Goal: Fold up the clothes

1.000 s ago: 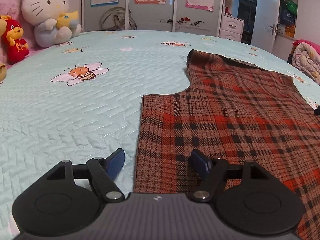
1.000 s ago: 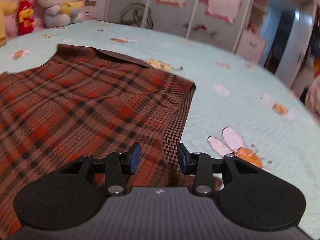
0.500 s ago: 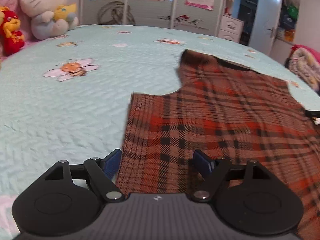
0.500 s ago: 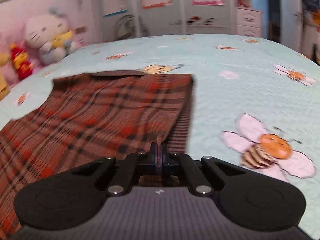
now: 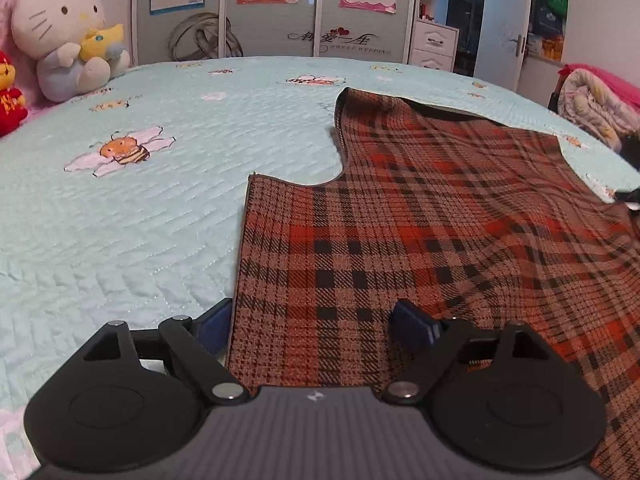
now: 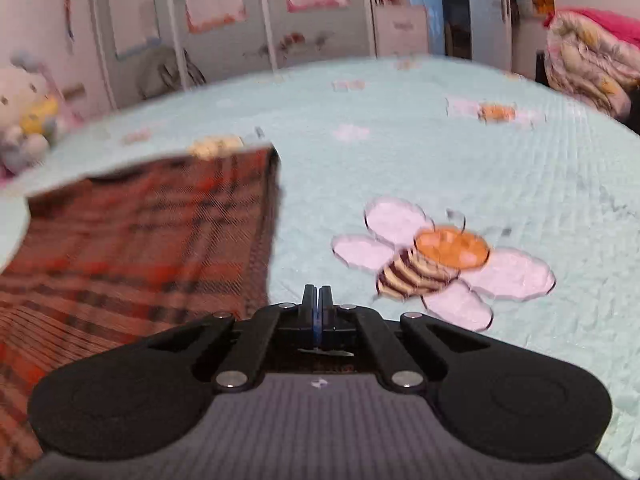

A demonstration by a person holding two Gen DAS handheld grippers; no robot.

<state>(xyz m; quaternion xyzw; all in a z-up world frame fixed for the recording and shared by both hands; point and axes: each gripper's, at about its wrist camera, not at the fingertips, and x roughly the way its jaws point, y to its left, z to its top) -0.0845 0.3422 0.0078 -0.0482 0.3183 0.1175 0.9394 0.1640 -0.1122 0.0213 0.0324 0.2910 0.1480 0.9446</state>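
Setting up the first fold, by the look of it. The plaid garment (image 5: 440, 240) is lying spread flat on the bed (image 5: 140, 240), over the mint quilt with the bees. The left hand-held gripper (image 5: 316, 326) has just been opening wider and is straddling the near left corner — cloth is sitting between the pads, but they aren't pressing on it. The right hand-held gripper (image 6: 318, 300) is fully pinched together at the garment's right edge (whether it's actually got hold of any cloth, I can't tell — the tips are covering the spot and the picture is smeared). Next move, I'd guess: the left needs to clamp down on its corner so both sides can lift together. The garment's near hem is getting cut off behind both gripper bodies.
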